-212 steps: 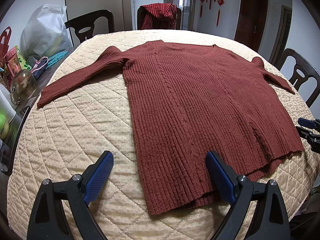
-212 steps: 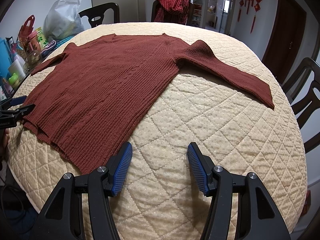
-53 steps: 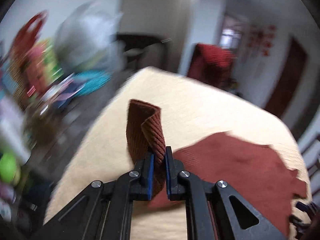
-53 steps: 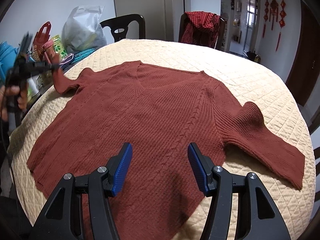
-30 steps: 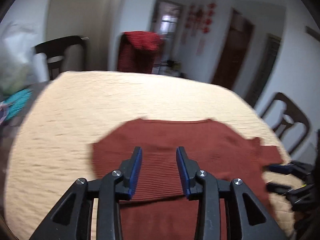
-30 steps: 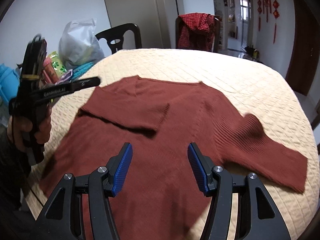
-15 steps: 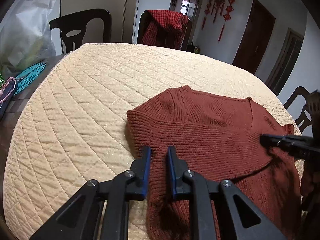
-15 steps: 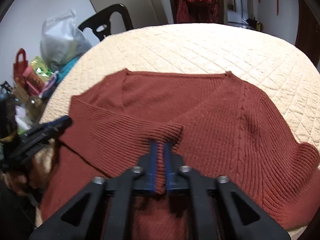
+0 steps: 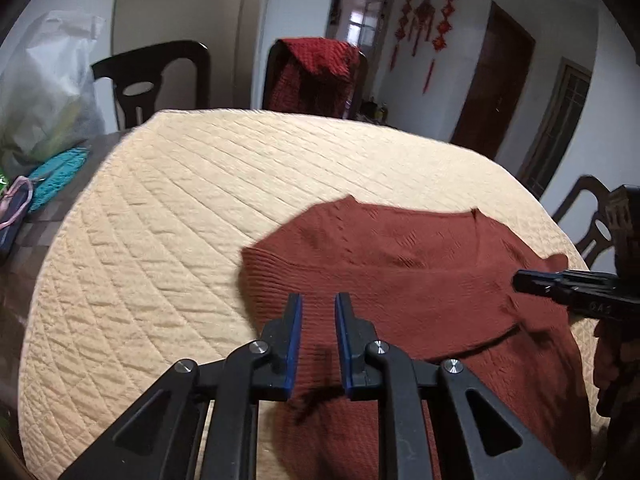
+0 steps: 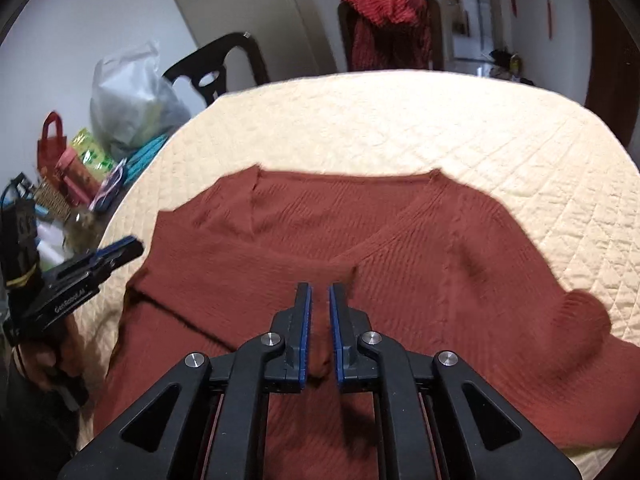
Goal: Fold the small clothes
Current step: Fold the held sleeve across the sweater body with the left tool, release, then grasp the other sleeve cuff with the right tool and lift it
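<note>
Sweater (image 10: 440, 248), collar (image 10: 344, 178) away; left jaws narrowly apart, right jaws just opening off sleeve (image 10: 240, 300).

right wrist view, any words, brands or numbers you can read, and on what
"GenRoboAI": white print along the side of the left gripper.
The packets by the red bag: print too blurred to read.
In the left wrist view, white marks on the right gripper: too blurred to read.

A quilted beige cover (image 9: 168, 208) lies on the desk. At upper left stands a plastic bag (image 9: 44, 88); a red garment (image 9: 316, 76) hangs over a dark chair (image 9: 160, 76).
</note>
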Demonstrator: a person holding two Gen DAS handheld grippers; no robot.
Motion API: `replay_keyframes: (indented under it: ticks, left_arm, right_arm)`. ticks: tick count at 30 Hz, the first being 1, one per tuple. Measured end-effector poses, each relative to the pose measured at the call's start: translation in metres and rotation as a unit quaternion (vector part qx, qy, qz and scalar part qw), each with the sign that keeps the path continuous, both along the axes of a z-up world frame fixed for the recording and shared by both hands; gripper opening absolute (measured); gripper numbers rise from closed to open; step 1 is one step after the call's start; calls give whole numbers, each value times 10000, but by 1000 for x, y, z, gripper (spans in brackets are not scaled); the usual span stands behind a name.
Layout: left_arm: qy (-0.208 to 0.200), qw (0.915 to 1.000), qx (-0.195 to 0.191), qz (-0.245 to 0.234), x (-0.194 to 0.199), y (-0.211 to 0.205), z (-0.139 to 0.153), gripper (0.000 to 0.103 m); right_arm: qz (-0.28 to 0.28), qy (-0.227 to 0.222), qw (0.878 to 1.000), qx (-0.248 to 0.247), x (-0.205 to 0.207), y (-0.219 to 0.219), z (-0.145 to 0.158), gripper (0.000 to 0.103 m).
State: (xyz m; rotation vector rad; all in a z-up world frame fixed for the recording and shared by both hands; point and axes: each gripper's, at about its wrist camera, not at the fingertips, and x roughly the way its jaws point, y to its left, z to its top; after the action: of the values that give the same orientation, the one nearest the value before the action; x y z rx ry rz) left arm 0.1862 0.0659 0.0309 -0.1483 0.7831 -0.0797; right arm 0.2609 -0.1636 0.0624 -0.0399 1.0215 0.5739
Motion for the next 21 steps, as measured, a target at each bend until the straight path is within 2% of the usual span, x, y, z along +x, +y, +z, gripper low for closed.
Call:
replay_keyframes:
  ticks: [2,3,6,8,10,13,14,16,17,21]
  left_arm:
    - [247,9995,113,-153,3,-8,-10,19]
    - [369,9990,171,-169,3,-11,-17,19]
    - [331,9985,371,-229,-3,-20,-19,19]
    - [348,9986,266,-289,-9,-22,-17,19]
    - [407,9981,353,-294,-14,-25,-17,19]
    - [354,9986,273,-267,-28,-28,-9,19]
    - [317,9989,213,-258,-34,-29,-5,21]
    - [196,9994,215,-184,-48,-33,3,33]
    - [141,9995,206,-175,-53,-35,6,35]
    - [59,9997,150,-158,-69,-47,14,37]
  right_arm:
    - [102,212,9993,-284,-1,4,-15,9]
    - [128,168,9994,-276,-3,2,-18,11]
    - [21,121,9995,-282,-10,-6,-13,13]
    - [55,-8,9995,-311,-19,-11,-9,13]
    - [17,0,9992,-397,-28,-19,-10,13]
    - [-109,-154,9996,-188,-45,-44,1,15]
    - [-193,-191,9996,-101,-51,-55,5,19]
    - [-441,-293,9986,31,-61,-76,11,30]
    - [-574,-304,9978,89,-66,-88,12,37]
    - [-1220,-239,9919,278,-80,-139,9,38]
